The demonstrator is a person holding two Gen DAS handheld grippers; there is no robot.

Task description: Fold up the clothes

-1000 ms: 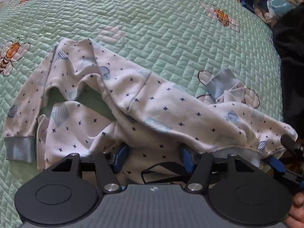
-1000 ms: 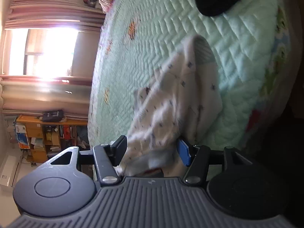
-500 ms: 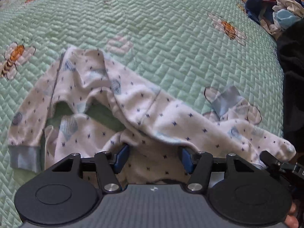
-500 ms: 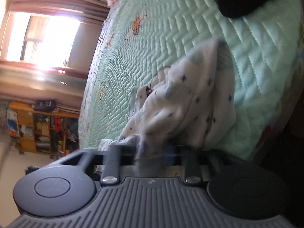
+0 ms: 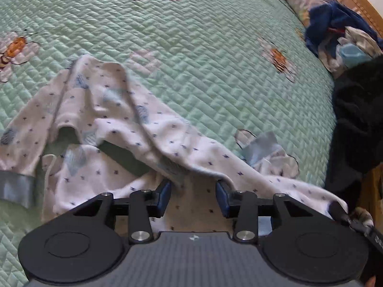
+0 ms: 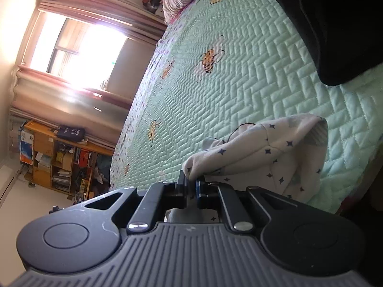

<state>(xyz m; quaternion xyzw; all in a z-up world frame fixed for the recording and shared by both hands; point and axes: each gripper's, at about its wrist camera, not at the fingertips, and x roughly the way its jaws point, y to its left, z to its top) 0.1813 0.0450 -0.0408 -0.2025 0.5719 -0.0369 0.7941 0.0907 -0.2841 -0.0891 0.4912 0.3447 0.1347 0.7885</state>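
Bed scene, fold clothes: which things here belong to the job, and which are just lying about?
Job:
- white star-print garment
- right gripper, shut on its edge
- left gripper, jaws closing around a fold

Lying about:
- green quilt, the work surface
- blue clothes pile
- black fabric
- bookshelf

A bed is filling most of both views, wearing a pale green quilted cover stitched with bees. Daylight is pouring through a window framed by pinkish curtains. A wooden shelf unit crammed with books and boxes is standing below, against a light wall.
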